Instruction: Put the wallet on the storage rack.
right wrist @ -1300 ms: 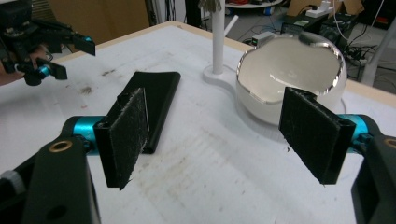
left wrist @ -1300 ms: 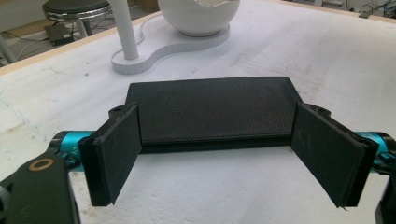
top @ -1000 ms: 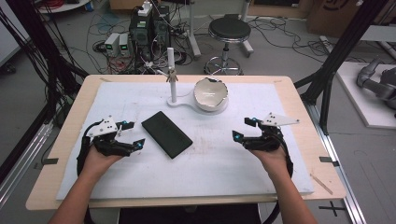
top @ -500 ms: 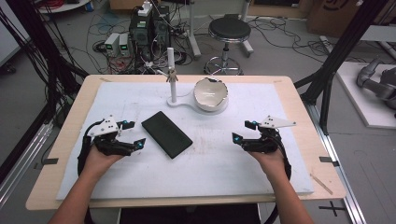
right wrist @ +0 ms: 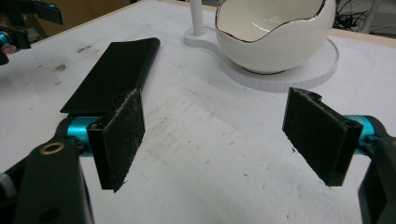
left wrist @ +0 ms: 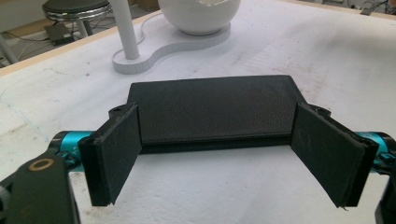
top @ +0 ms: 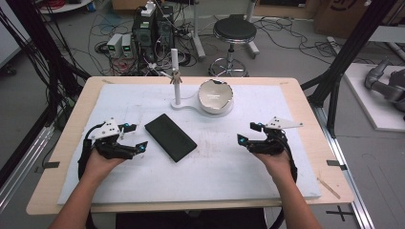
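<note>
A flat black case [top: 170, 137] lies slanted on the white mat, left of centre. In the left gripper view the black case [left wrist: 212, 111] lies just beyond my open jaws, untouched. My left gripper [top: 135, 137] rests on the mat to the case's left, open and empty. My right gripper [top: 247, 132] sits open at the right of the mat, holding nothing. A white egg-shaped bowl [top: 216, 95] stands on a white base with a thin upright post [top: 175, 76]. The bowl [right wrist: 275, 35] and the case [right wrist: 114, 74] lie ahead of the right jaws.
The white mat [top: 200, 167] covers a wooden table [top: 310, 102]. A bunch of keys hangs on the post [top: 175, 75]. Beyond the table stand a stool [top: 234, 33], electronics boxes and cables on the floor. Black frame legs rise at both sides.
</note>
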`<state>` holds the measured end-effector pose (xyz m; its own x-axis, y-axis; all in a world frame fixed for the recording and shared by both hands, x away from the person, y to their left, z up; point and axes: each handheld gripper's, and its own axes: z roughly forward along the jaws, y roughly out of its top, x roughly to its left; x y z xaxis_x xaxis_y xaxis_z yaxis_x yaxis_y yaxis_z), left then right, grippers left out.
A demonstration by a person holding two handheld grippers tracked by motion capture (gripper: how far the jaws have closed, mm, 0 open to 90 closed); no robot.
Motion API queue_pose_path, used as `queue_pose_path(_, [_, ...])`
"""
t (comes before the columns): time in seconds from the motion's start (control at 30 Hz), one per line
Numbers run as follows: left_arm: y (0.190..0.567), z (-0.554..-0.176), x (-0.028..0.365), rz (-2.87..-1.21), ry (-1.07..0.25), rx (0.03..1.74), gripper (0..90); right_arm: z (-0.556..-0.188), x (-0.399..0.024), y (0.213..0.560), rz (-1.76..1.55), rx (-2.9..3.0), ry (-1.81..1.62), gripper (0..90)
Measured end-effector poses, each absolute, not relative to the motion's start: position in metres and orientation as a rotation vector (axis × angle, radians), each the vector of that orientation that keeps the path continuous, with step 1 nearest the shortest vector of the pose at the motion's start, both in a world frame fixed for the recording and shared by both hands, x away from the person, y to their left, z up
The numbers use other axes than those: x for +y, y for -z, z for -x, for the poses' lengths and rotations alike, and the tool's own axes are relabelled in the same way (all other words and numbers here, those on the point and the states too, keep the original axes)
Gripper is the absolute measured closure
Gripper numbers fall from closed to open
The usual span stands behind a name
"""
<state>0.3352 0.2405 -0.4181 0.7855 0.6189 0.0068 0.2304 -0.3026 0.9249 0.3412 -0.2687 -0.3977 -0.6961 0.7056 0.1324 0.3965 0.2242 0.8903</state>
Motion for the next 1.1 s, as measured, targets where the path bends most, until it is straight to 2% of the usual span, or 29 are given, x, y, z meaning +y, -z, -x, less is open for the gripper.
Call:
queue_pose_path(0.47, [0.417, -0.327, 0.254, -1.860, -0.462, 0.685, 17.0, -0.367, -0.241, 0.389, -1.001, 2.293, -1.444, 21.4])
queue_pose_path(0.83, [0.418, -0.319, 0.266, -1.853, -0.483, 0.710, 17.0, -0.402, -0.172, 0.401, -0.977, 2.494, -1.406, 20.7])
queue_pose_path(1.1, [0.418, -0.317, 0.269, -1.854, -0.487, 0.713, 17.0, -0.411, -0.138, 0.415, -0.939, 2.589, -1.349, 20.4])
